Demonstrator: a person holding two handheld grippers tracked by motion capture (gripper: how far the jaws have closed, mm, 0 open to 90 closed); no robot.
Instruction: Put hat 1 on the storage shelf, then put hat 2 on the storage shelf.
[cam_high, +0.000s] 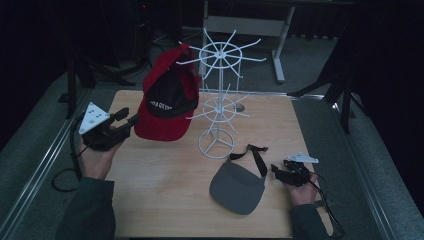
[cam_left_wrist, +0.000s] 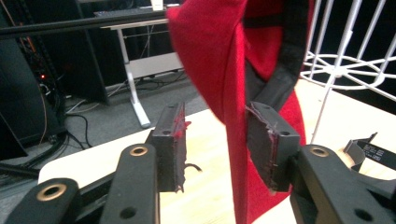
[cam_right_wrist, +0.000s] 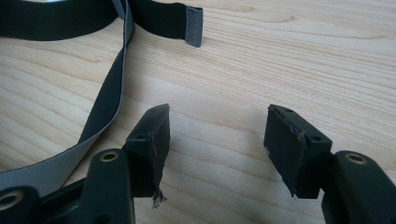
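While the red cap (cam_high: 167, 102) hangs on the white rack (cam_high: 218, 102), the left gripper (cam_left_wrist: 219, 147) jaws stand apart around its brim; next move, I think: withdraw.

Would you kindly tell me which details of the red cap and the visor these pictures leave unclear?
- Red cap: the white lettering is too small and dim in the high view.
- How the cap hooks on the white rack: hidden behind the cap, high view.
- Cap brim: cut off by the bottom edge, left gripper view.
- Grey visor: its strap runs past the right gripper view's edge.

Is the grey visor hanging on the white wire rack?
No, the grey visor lies flat on the wooden table, in front of the white wire rack.
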